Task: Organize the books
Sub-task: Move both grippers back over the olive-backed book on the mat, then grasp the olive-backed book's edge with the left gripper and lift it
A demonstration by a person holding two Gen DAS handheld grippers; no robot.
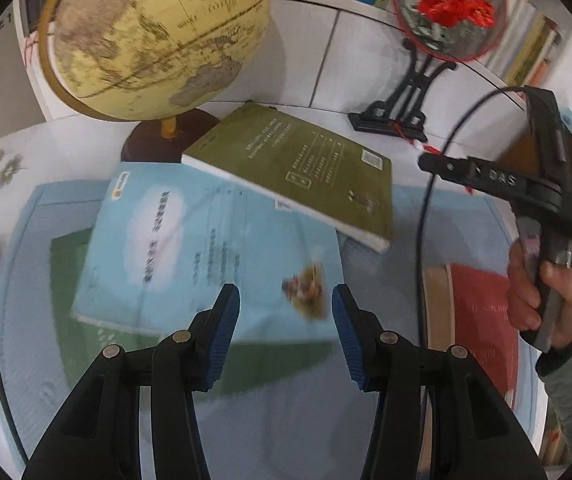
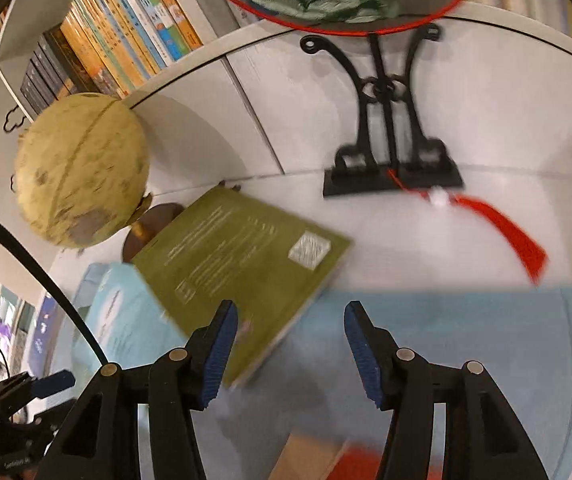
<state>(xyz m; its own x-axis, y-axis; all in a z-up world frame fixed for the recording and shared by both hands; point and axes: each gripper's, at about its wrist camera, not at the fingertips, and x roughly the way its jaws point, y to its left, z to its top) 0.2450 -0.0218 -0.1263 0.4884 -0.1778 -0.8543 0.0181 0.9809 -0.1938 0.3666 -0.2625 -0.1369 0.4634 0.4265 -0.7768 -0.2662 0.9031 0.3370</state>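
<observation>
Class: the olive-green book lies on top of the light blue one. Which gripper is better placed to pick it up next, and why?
Probably the right gripper: its open jaws hang at the olive-green book's near corner. The left gripper sits over the light blue book, farther off.

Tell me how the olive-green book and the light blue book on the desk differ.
Colour: the olive-green book has a plain dark cover with pale print; the light blue book shows a white cloud shape and a small brown picture.
Position: the olive-green book lies on top, overlapping the light blue book's far corner; the light blue book lies under it on a green one.
Size: the light blue book's cover looks larger.
Both are closed, lying askew.
</observation>
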